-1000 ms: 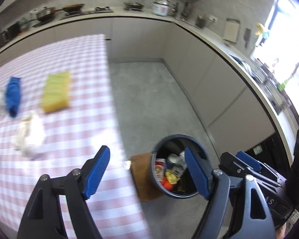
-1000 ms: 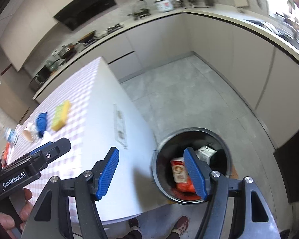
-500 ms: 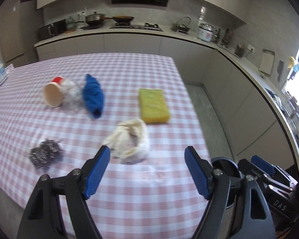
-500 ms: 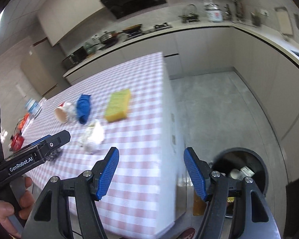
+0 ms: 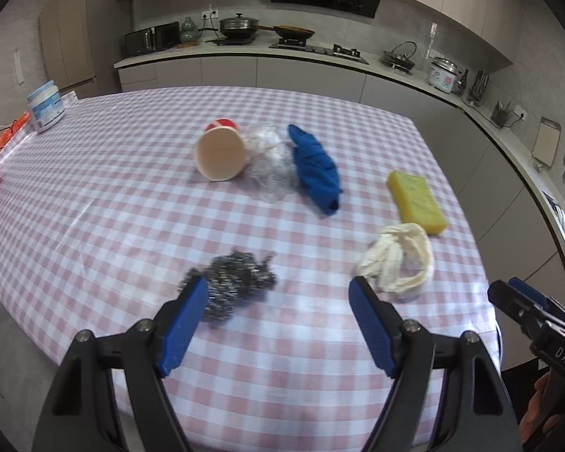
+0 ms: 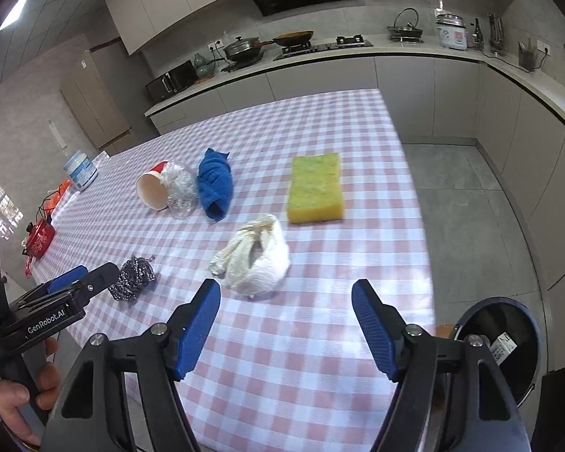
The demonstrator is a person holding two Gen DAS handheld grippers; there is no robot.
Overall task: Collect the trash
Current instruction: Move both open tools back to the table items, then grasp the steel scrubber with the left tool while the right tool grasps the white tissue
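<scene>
Hovering open tongs (image 5: pixel 278 309) over steel wool (image 5: pixel 231 286)

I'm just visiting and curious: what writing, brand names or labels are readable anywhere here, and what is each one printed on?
"GenRobot.AI": white lettering on the black body of the left gripper, seen from the right wrist camera.
"DAS": on the black body of the right gripper, seen from the left wrist camera.
White plastic jar with blue label: print too small to read.
White carton inside the dark round trash bin: print too blurred to read.
</scene>
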